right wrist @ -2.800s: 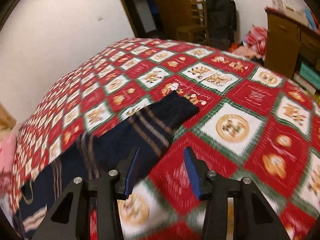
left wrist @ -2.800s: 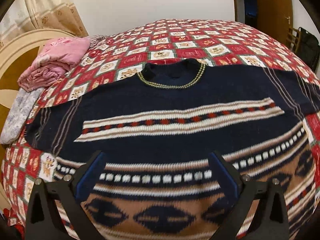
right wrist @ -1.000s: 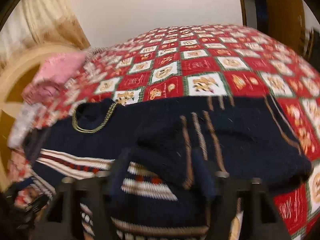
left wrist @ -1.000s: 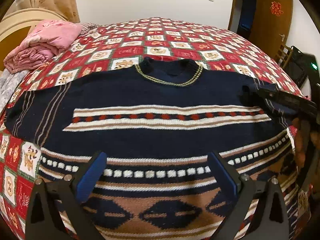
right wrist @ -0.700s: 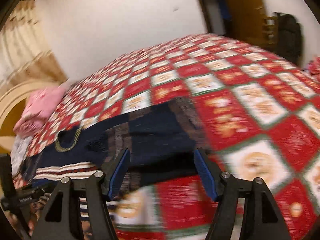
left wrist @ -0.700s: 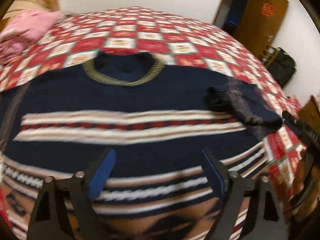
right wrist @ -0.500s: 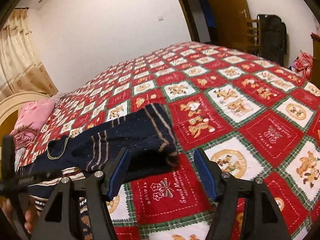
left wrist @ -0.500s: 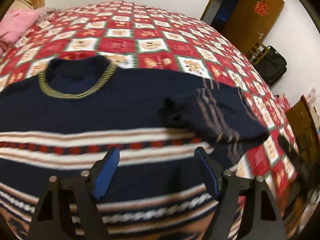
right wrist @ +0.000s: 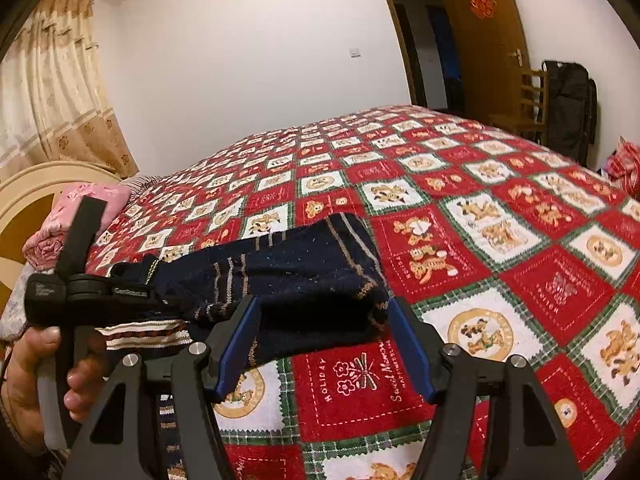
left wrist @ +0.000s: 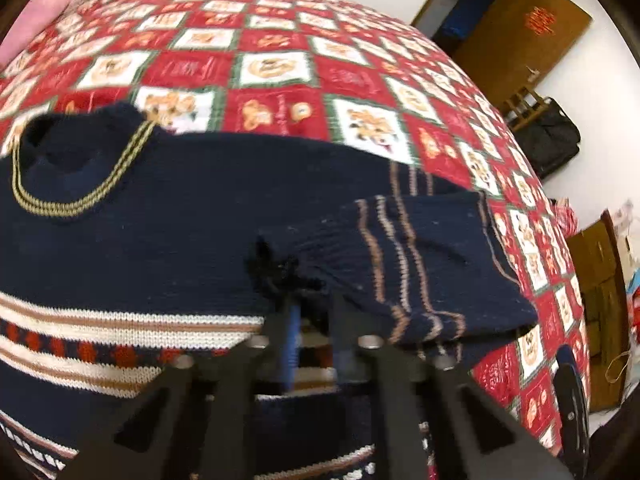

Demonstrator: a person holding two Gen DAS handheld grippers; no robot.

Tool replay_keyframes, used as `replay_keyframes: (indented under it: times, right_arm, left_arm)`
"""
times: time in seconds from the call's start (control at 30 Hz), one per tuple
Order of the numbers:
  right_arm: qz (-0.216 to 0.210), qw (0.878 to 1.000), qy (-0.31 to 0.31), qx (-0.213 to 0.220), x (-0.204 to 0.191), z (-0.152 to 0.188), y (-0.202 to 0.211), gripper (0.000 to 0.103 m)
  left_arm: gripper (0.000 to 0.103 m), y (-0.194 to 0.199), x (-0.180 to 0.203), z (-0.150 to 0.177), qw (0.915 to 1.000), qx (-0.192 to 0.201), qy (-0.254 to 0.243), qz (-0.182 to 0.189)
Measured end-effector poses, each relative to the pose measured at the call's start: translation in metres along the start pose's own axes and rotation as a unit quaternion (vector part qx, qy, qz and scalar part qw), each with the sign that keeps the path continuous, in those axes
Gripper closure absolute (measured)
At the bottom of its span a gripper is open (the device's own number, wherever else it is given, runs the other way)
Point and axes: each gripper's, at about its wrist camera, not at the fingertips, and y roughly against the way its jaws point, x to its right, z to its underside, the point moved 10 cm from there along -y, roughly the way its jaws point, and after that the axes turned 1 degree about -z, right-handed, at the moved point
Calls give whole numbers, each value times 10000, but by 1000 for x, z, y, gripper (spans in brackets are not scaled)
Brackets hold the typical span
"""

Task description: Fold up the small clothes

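Here the left gripper (left wrist: pixel 314 312) has its jaws nearly together, pinching the dark cuff of the sleeve (left wrist: pixel 404 256) folded across the navy sweater (left wrist: pixel 132 220), which lies flat on the red patchwork bedspread (left wrist: pixel 276 72). Further right, the right gripper (right wrist: pixel 324 344) hangs with jaws spread wide, holding nothing, just before the folded sleeve's outer edge.

Bed with red, white and green patchwork quilt (right wrist: pixel 460 208), cream rounded headboard (right wrist: pixel 36 184). White walls; gold-patterned curtain (right wrist: pixel 48 92); brown wooden door (right wrist: pixel 484 40). Wooden chair (right wrist: pixel 532 96), black bag (right wrist: pixel 570 108).
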Motion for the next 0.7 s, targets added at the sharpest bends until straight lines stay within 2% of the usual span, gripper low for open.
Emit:
replay_keyframes:
  times: [0.1, 0.37, 0.7]
  right_arm:
    - [44, 10000, -58, 9, 4, 1, -1, 36]
    - [-9, 10000, 1, 40, 0, 2, 0, 36]
    - [-154, 9994, 298, 6, -18, 9, -1, 36]
  left_arm:
    - [95, 7, 5, -2, 9996, 124, -248, -61]
    - [96, 44, -14, -16, 9986, 441, -286, -26]
    - [96, 97, -64, -25, 9928, 975, -512, -473]
